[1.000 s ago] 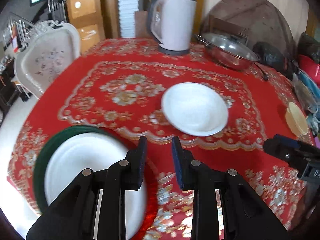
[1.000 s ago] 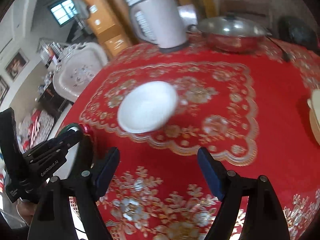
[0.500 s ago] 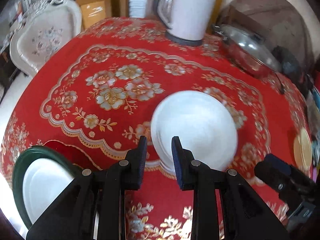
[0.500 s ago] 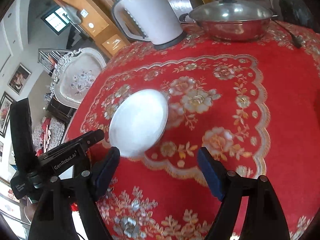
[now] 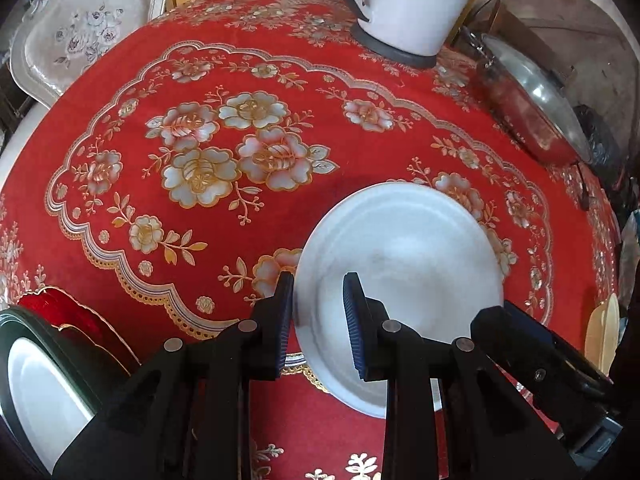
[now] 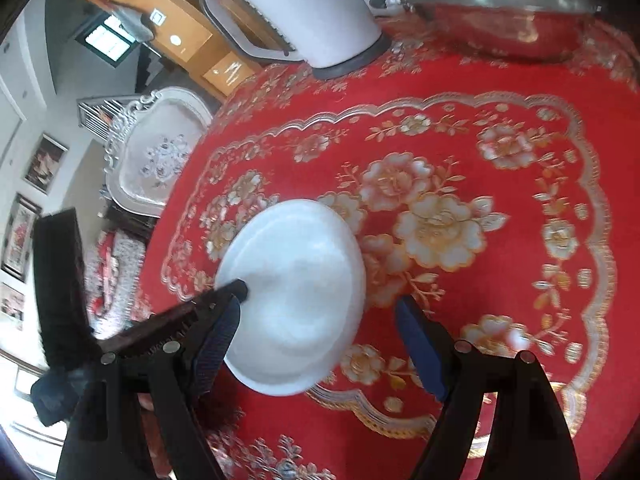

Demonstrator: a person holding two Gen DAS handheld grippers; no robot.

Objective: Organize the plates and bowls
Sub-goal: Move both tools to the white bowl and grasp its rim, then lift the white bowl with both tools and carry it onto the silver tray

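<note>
Since a second ago both grippers have closed in on the white plate (image 5: 400, 276), which sat out in the middle of the cloth then and now fills the near part of each view. The left gripper (image 5: 318, 312) has swung away from the stack (image 5: 44, 364) at the table's left edge, a white plate on a green one with a red one beside it, and now has its jaws straddling the plate's near-left rim, one finger outside the rim and one over the plate's inside. The gap between the jaws looks the same as before, a narrow slot, and I cannot tell whether the pads are pinching the rim yet or only bracketing it. The right gripper (image 6: 320, 332) stands spread wide, released and holding nothing, with the plate lying between its fingers and slightly to the left; in the right view the left tool's finger reaches onto the plate's left edge. The plate itself rests flat on the red tablecloth (image 5: 240, 80), well short of the kettle (image 5: 404, 4) and the lidded pan (image 5: 532, 92) at the back. I judge this the start of a pickup: the left hand is placed to nip the rim and carry the plate back to the stack. A thin rim grip on a smooth plate could slip or tip as it lifts.
</note>
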